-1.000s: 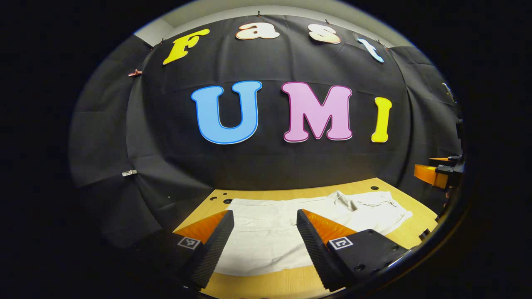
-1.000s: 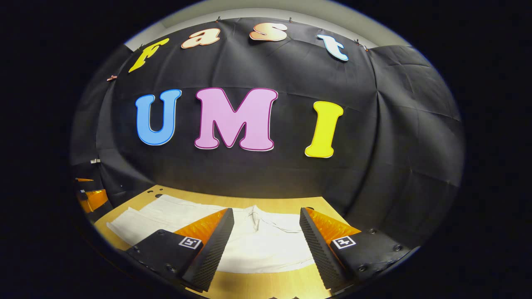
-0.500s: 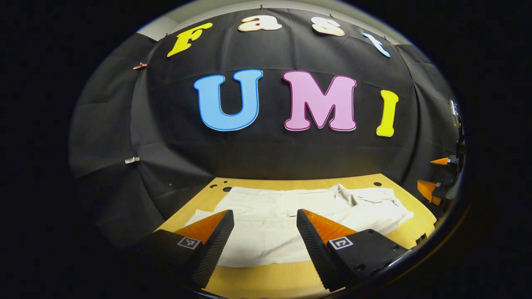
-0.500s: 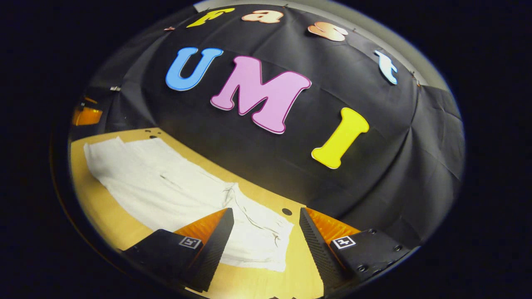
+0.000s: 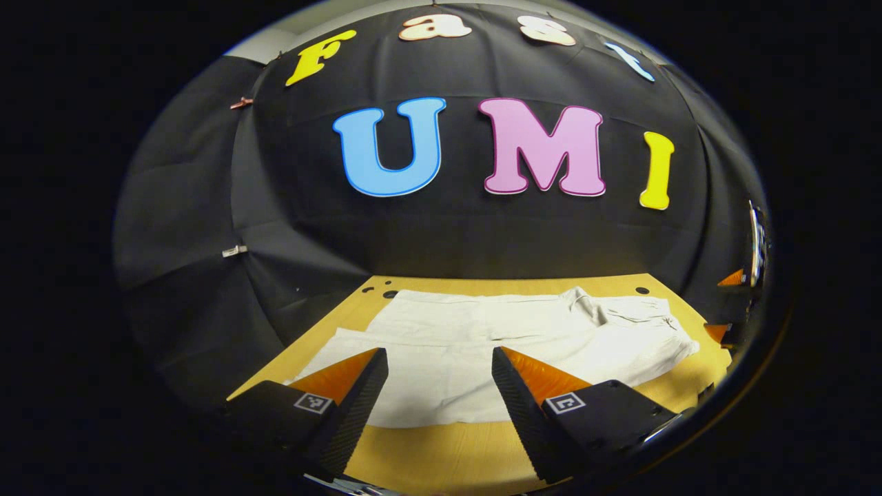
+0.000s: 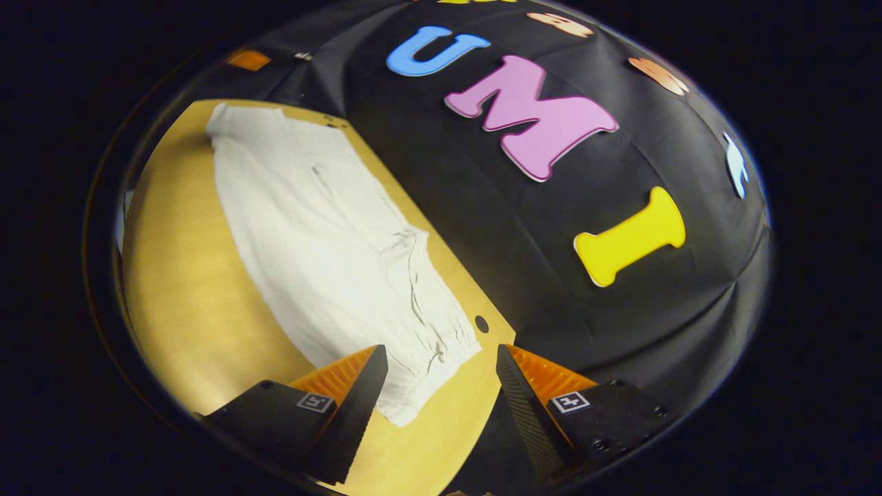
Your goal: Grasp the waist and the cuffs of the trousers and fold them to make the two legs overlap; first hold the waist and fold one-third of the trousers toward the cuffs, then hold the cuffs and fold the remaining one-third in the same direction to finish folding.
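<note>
Trousers spread flat on table, unfolded; left gripper and right gripper agape, empty; every fold outstanding.

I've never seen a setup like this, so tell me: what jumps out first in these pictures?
A pair of pale off-white cloth trousers lies spread flat along the light wooden table, its gathered waist at the end near the right gripper. Behind the table hangs the booth's black cloth wall. At the bottom of each view a two-finger gripper is open and holding nothing, the left gripper over a trouser leg.
</note>
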`<move>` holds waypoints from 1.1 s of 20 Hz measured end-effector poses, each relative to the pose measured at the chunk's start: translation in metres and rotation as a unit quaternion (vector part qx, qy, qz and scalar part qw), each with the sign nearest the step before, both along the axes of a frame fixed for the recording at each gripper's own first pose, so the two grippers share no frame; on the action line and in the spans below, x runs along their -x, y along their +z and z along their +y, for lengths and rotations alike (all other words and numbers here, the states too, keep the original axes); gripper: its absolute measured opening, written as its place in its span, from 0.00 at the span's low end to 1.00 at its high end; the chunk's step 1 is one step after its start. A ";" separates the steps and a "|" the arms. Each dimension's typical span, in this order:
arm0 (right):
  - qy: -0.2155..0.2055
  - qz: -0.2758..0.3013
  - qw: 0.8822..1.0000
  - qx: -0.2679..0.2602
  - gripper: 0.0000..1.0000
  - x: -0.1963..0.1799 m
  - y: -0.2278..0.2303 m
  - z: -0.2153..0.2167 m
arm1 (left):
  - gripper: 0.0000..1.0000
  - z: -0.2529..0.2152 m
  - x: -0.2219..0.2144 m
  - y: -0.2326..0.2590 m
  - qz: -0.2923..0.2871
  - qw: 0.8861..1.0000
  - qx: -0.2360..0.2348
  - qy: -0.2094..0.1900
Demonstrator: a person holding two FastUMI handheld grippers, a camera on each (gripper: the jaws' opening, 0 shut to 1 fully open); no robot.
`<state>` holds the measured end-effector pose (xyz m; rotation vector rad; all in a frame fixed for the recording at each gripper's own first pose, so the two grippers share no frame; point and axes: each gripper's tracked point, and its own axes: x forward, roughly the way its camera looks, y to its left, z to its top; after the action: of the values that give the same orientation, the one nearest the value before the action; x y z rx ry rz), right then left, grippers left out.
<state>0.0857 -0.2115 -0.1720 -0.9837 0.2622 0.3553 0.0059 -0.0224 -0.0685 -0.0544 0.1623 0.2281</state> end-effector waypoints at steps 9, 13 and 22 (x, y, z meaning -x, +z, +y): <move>0.058 0.064 0.988 0.128 0.98 -0.014 -0.083 -0.052 | 0.96 0.019 0.012 -0.025 0.030 0.997 0.038 0.062; 0.061 0.084 0.982 0.161 0.98 -0.019 -0.109 -0.073 | 0.96 0.022 0.018 -0.033 0.044 0.995 0.043 0.076; 0.062 0.067 0.978 0.187 0.93 -0.051 -0.123 -0.073 | 0.96 0.022 0.017 -0.024 0.052 0.995 0.020 0.082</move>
<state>0.1368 -0.2848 -0.2950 -1.3530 0.4013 0.4976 -0.0107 -0.0003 -0.0921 -0.0967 0.2660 0.3922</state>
